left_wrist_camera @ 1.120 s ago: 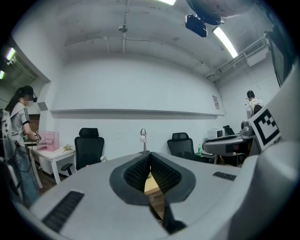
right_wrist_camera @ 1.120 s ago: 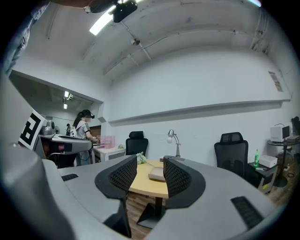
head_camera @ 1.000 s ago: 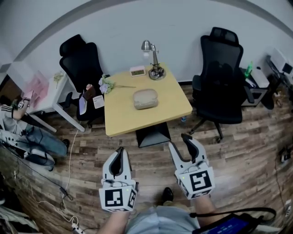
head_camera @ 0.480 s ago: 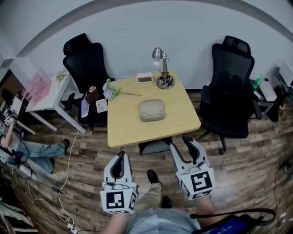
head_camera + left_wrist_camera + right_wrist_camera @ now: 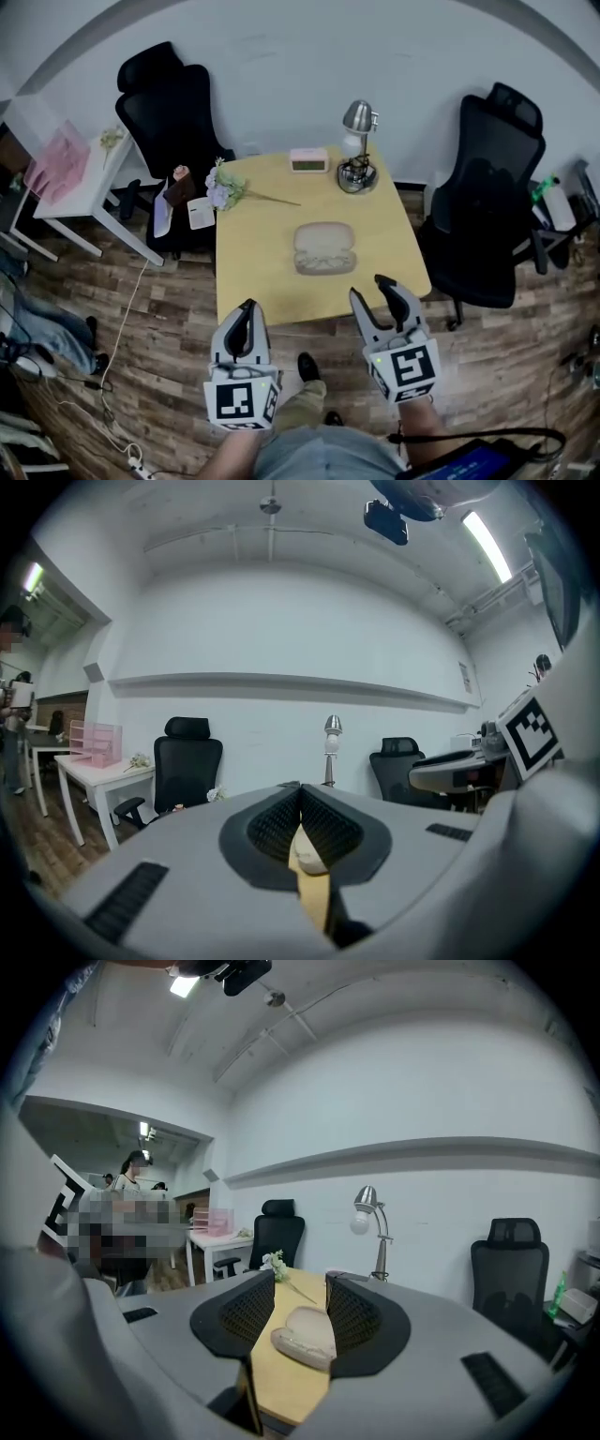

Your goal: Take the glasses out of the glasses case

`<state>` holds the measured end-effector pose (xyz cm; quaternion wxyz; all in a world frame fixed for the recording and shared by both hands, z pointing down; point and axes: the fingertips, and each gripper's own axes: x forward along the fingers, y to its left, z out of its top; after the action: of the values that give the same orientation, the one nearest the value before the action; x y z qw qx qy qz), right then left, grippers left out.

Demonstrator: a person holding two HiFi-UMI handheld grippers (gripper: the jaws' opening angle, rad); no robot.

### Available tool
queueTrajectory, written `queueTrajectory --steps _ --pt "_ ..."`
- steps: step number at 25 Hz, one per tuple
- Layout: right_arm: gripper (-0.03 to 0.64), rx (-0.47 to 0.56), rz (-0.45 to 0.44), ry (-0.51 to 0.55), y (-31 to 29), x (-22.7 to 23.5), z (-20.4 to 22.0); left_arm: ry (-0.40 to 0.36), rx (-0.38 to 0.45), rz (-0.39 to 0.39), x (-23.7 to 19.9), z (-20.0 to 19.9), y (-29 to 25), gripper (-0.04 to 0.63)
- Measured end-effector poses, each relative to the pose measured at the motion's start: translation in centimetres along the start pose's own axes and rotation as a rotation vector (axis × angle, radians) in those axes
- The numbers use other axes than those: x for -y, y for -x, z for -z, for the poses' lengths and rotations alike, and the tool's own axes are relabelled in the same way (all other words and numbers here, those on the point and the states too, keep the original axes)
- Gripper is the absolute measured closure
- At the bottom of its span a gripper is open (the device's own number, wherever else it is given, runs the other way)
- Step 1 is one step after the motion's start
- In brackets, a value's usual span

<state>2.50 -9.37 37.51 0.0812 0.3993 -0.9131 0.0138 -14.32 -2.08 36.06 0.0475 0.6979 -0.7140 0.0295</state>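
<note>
table (image 5: 251,267) with glasses case (image 5: 324,248), lamp (image 5: 357,150), clock (image 5: 308,159)

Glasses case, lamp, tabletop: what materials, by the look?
Glasses case: beige, matte, probably a fabric or faux-leather shell; no glare.
Lamp: polished metal; shade and base shine silver.
Tabletop: pale wood or laminate, smooth, satin, even colour.

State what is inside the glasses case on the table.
The glasses case lies shut on the table; only its beige outside shows. Whatever it holds is covered.
</note>
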Motion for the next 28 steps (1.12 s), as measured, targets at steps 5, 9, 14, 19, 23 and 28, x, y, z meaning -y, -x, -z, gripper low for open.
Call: queueTrajectory --steps 5,9,14,19,23,28 --pt "0.43 -0.023 -0.009 0.007 -5.7 1.1 -1.1 0.009 0.015 -0.006 -3.1 -1.3 -5.1 0.589" --pt "0.431 -0.025 -0.016 0.036 -8.9 1.7 -2.1 0.004 0.044 0.002 -4.8 -3.1 -7.9 0.589" --pt "0.431 0.011 -0.013 0.067 -11.0 2.3 -3.7 -0.001 0.076 0.011 -5.9 -4.5 -9.8 0.589" --pt "0.431 0.019 -0.015 0.08 -11.9 3.1 -4.2 -0.004 0.083 0.015 -6.1 -4.7 -11.1 0.589" --pt "0.431 0.008 -0.034 0.085 -12.7 3.9 -4.1 -0.003 0.076 0.01 -5.8 -4.6 -12.3 0.589" --pt "0.431 -0.027 -0.096 0.09 -14.3 4.6 -2.9 0.011 0.04 -0.003 -5.5 -4.1 -14.1 0.589"
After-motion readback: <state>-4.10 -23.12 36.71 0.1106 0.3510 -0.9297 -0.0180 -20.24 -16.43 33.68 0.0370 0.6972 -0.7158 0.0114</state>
